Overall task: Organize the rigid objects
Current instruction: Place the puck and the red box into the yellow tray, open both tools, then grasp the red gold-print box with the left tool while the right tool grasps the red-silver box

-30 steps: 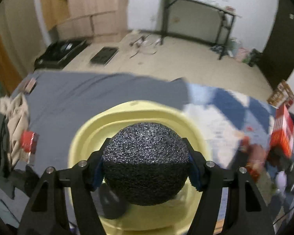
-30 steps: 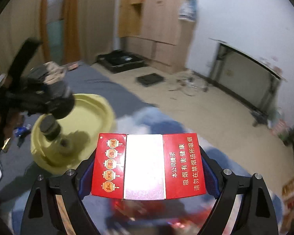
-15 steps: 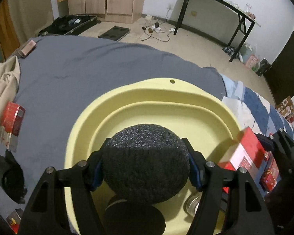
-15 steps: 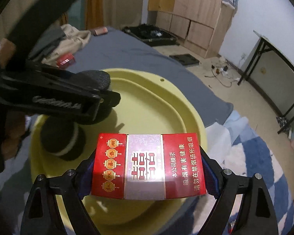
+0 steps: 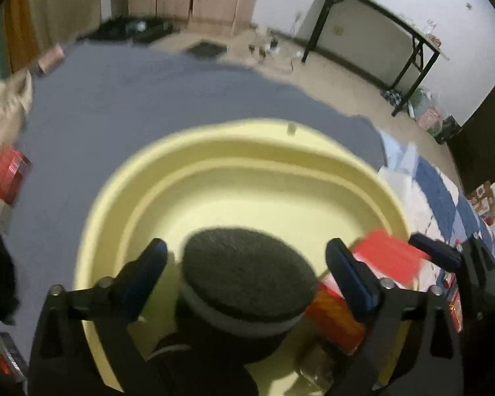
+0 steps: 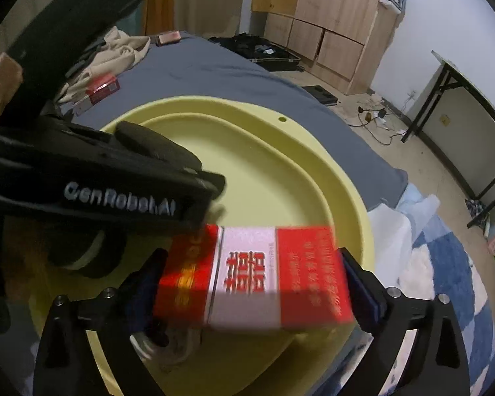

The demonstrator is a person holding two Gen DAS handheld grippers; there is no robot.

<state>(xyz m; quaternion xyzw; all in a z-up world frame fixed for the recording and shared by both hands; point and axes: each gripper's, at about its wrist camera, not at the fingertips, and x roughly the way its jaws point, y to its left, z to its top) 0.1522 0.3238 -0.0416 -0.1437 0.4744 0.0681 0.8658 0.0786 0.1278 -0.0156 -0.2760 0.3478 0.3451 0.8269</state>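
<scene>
Motion blur softens both views. Over a smooth yellow basin, the left gripper has just spread its jaws — a rough black foam ball sits loose between them. The right gripper, likewise just widened, brackets a glossy red box; whether its pads still touch the box is unclear.

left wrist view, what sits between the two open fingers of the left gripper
A dark grey foam ball, loose between the left gripper's just-opened fingers, gaps on both sides, over the pale yellow plastic basin.
</scene>
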